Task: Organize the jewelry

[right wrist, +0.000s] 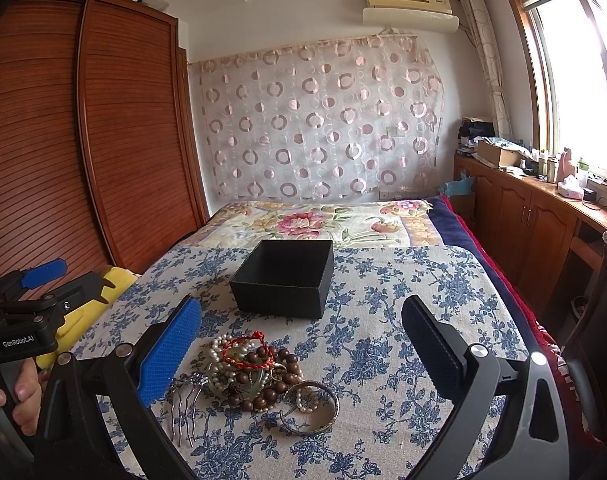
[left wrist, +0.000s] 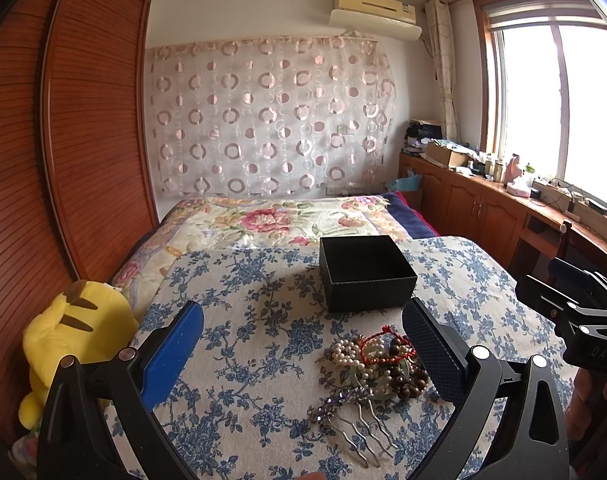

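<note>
Your left gripper (left wrist: pixel 303 354) and right gripper (right wrist: pixel 301 350) both hang wide, holding nothing — the jewelry pile (right wrist: pixel 259 376) lies on the floral cloth (right wrist: pixel 403 300) between them, just short of the black box (right wrist: pixel 283 276), seemingly nearer your left gripper's right finger.

In the left wrist view the right gripper (left wrist: pixel 575 312) is cut by the right edge and the plush (left wrist: pixel 75 344) partly hidden behind a finger. The bracelets (right wrist: pixel 259 376) overlap in a heap, too tangled to count. The worktop (right wrist: pixel 563 196) clutter is too small to identify.
</note>
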`<state>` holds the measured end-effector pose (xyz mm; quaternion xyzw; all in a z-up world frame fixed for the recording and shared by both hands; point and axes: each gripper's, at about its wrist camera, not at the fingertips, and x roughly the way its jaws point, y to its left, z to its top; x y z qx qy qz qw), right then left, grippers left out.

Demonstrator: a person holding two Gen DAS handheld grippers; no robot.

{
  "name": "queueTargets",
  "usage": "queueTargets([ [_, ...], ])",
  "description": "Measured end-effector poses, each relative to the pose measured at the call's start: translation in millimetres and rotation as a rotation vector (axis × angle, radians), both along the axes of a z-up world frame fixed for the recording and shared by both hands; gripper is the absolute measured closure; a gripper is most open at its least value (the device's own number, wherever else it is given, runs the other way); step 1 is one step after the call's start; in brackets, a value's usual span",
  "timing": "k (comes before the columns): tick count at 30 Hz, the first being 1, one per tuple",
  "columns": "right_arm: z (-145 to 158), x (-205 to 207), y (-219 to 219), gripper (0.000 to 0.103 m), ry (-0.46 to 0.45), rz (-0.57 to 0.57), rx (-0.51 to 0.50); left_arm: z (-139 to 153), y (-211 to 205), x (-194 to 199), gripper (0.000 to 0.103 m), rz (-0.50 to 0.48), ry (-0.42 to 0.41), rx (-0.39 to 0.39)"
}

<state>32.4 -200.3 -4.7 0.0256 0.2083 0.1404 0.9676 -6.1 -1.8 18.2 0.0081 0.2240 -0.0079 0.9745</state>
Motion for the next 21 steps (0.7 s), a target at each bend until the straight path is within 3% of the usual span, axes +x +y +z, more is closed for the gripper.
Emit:
queueTargets([
  [21,-0.8,0.7,1.3,0.002,-0.003,0.0,0.002,-0.5,-1.1,0.3,0.006,-0.001,-0.006,-0.004],
])
